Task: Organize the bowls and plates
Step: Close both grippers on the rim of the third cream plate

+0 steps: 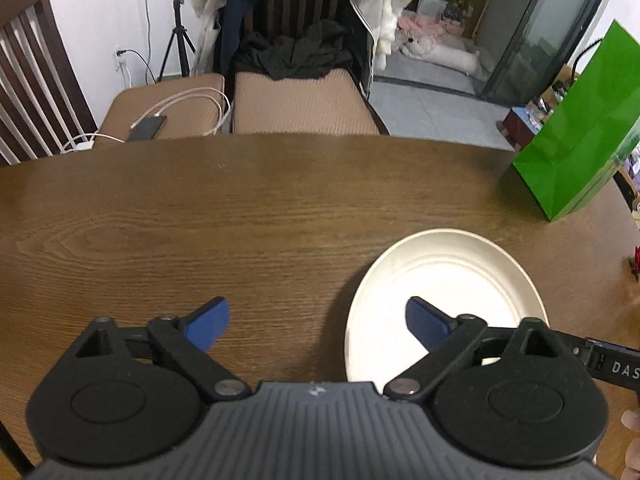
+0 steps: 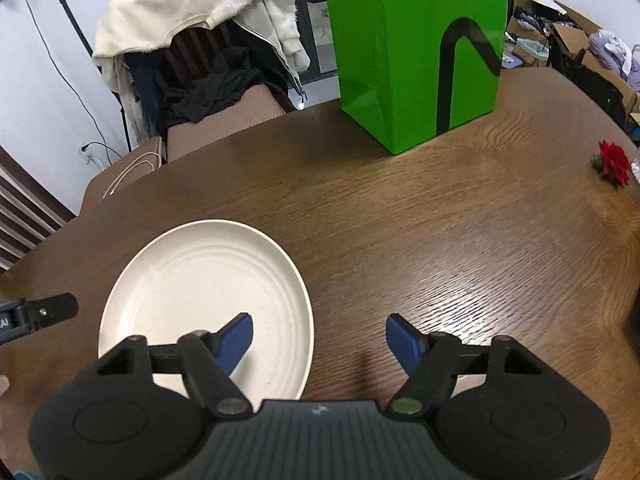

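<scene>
A cream plate [image 1: 452, 280] lies flat on the brown wooden table [image 1: 240, 220], at the lower right of the left wrist view. My left gripper [image 1: 318, 326] is open and empty, hovering over the plate's left rim, its right finger above the plate. In the right wrist view the same plate [image 2: 208, 280] lies at the lower left. My right gripper [image 2: 320, 342] is open and empty, straddling the plate's right rim. No bowl is in view.
A tall green paper bag [image 2: 420, 52] stands on the table behind the plate, also seen in the left wrist view [image 1: 584, 128]. A red flower [image 2: 612, 162] lies at the right edge. Chairs with clothes [image 1: 296, 52] and a phone with cable [image 1: 148, 128] stand beyond the far edge.
</scene>
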The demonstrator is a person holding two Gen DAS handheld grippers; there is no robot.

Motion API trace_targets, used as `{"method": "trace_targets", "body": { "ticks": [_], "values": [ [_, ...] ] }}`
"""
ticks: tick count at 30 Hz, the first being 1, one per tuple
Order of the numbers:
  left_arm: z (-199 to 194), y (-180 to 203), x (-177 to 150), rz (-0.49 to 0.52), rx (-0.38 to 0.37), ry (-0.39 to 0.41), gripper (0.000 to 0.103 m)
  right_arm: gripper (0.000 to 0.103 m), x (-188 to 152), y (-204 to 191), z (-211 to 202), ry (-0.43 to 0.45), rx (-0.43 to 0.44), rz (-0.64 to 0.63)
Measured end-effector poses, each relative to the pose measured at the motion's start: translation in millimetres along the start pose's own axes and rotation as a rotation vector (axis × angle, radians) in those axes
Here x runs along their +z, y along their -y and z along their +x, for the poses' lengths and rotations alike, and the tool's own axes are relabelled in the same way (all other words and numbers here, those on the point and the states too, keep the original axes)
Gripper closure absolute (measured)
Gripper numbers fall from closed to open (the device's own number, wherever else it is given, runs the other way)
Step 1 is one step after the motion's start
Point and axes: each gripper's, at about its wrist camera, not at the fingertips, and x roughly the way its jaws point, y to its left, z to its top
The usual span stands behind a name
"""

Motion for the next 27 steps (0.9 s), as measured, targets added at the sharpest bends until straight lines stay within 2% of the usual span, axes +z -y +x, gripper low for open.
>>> {"method": "trace_targets", "body": {
  "ticks": [4,9,10,13,15,21,24,27],
  "values": [
    [10,2,-1,0.012,0.008,-0.019,0.011,0.048,-2,-2,11,-0.022,-0.001,-0.002],
    [20,2,-4,0.015,-0.007,-0.051,0.030,0.063,-4,-3,22,-0.042,0.001,-0.003],
    [22,2,-4,0.016,-0.007,-0.062,0.031,0.064,-4,-3,24,-0.044,0.006,-0.001],
    [29,3,-5,0.022,-0.024,-0.085,0.042,0.066,-5,-3,28,-0.047,0.003,0.000],
    [33,4,-6,0.025,-0.029,-0.100,0.055,0.071,-6,-3,30,-0.052,0.005,0.001],
    [39,4,-7,0.019,-0.073,-0.122,0.078,0.082,-9,0,36,-0.063,0.028,0.019],
    [40,7,-7,0.025,-0.089,-0.120,0.086,0.085,-9,2,37,-0.063,0.046,0.038],
    [42,8,-9,0.021,-0.104,-0.123,0.087,0.086,-8,4,38,-0.063,0.052,0.051]
  ]
}}
